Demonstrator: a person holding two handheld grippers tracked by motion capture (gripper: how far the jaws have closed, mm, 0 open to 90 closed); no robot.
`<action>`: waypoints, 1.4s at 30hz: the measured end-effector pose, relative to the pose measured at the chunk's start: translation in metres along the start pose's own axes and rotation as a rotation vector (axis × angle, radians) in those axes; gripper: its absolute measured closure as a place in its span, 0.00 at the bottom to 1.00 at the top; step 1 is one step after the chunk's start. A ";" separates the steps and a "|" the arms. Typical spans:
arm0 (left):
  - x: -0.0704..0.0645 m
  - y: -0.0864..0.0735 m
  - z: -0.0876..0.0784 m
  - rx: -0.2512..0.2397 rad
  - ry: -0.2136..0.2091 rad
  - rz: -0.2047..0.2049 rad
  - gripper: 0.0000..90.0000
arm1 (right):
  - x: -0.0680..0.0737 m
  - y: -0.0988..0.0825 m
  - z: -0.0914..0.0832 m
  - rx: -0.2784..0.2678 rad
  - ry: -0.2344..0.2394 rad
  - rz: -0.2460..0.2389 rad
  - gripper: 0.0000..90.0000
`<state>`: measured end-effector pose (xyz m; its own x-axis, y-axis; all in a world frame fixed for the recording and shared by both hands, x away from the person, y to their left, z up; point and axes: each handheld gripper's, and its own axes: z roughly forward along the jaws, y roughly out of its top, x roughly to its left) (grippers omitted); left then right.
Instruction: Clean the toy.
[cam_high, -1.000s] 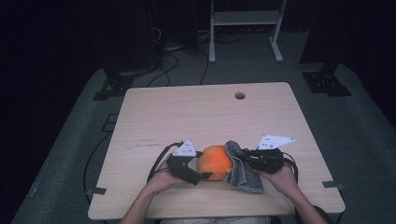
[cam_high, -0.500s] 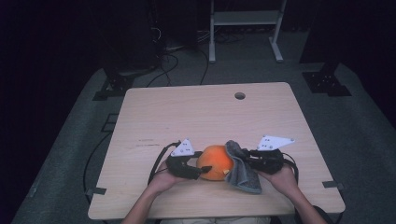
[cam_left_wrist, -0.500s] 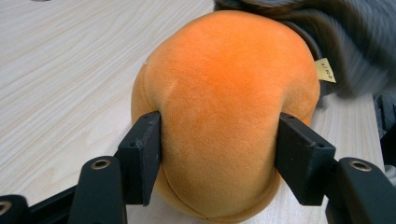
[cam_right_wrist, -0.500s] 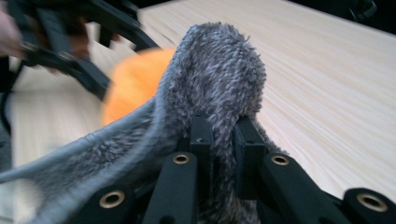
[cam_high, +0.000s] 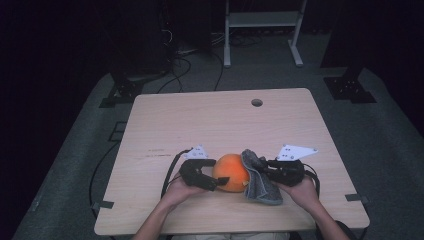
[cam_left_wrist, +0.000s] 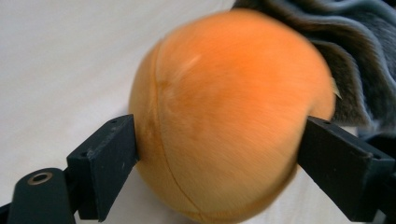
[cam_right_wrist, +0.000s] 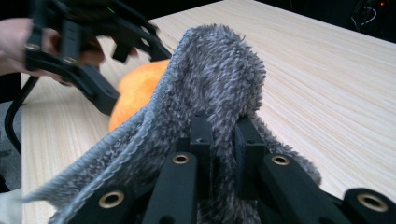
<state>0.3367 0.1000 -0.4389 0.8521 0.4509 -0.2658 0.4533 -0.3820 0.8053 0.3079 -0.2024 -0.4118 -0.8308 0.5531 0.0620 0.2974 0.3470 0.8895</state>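
An orange plush ball (cam_high: 231, 172) rests on the wooden table (cam_high: 215, 120) near its front edge. My left gripper (cam_high: 220, 180) reaches it from the left. In the left gripper view the ball (cam_left_wrist: 224, 121) sits between the two jaws; they have just been opening and stand at its sides without squeezing it. My right gripper (cam_high: 260, 170) is shut on a grey fuzzy cloth (cam_high: 260, 187), which drapes against the ball's right side. In the right gripper view the cloth (cam_right_wrist: 215, 74) rises over the closed jaws and hides part of the ball (cam_right_wrist: 135, 91).
A small round hole (cam_high: 257, 102) lies near the table's far edge. Beyond the table stand a white metal frame (cam_high: 262, 20) and dark stands with cables on the grey floor. The table's front edge runs just below both hands.
The left gripper's jaws stand wider around the ball than half a second ago. Both hands, the ball and the cloth keep their places.
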 end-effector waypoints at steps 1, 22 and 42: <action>-0.002 0.000 0.000 -0.013 0.016 0.026 0.22 | 0.005 0.002 0.002 -0.001 0.005 -0.010 0.89; -0.029 0.011 -0.004 -0.078 0.198 0.230 0.31 | 0.028 0.018 0.019 -0.041 0.002 -0.108 0.89; -0.008 0.006 0.001 -0.115 0.170 0.027 0.22 | 0.021 0.011 0.022 -0.028 -0.003 -0.043 0.89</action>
<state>0.3333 0.0932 -0.4329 0.8026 0.5754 -0.1573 0.3895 -0.3059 0.8688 0.3043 -0.1701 -0.4106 -0.8413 0.5401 0.0225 0.2484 0.3493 0.9035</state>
